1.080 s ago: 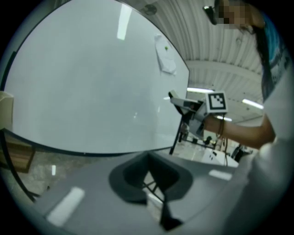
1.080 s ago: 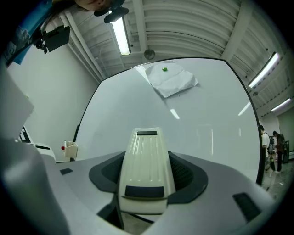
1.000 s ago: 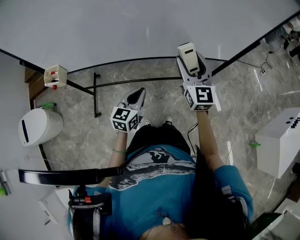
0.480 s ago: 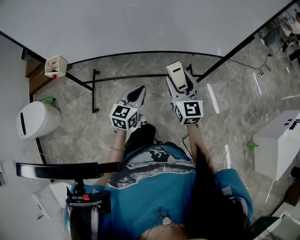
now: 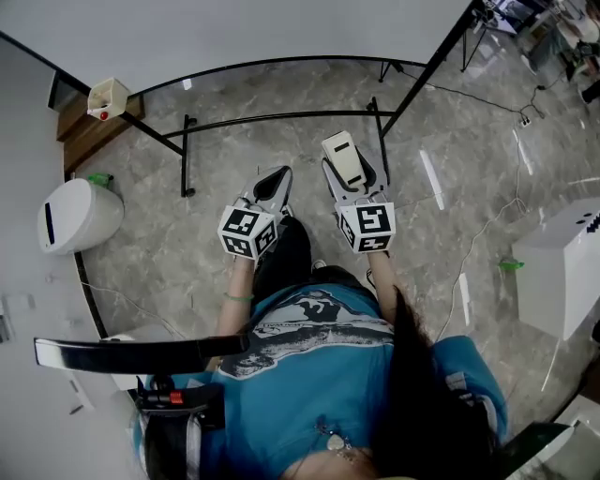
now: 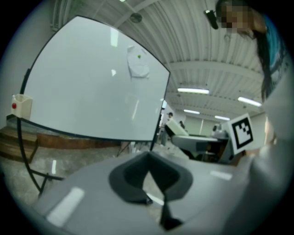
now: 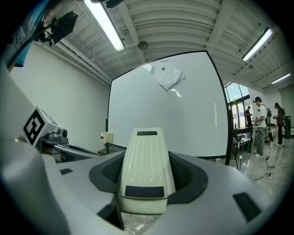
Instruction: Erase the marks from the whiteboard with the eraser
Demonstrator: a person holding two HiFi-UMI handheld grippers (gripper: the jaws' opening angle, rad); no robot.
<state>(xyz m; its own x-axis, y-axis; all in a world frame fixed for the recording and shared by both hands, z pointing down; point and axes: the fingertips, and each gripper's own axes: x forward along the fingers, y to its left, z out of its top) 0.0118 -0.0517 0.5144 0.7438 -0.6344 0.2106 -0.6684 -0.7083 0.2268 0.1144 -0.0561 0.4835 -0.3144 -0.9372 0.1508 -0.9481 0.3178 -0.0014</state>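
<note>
The right gripper (image 7: 149, 158) grips a cream whiteboard eraser (image 7: 145, 179), its wiping face hidden. The left gripper (image 6: 148, 158) has its jaws pressed together, empty. Well beyond stands the whiteboard (image 7: 174, 114), with a faint patch near its top.

The right claw (image 5: 351, 180) grips a cream eraser (image 5: 341, 154) over the grey floor (image 5: 169, 258), just beside the left claw (image 5: 274, 185), tips together. The whiteboard (image 5: 234, 28) stands ahead, apart from both.
</note>
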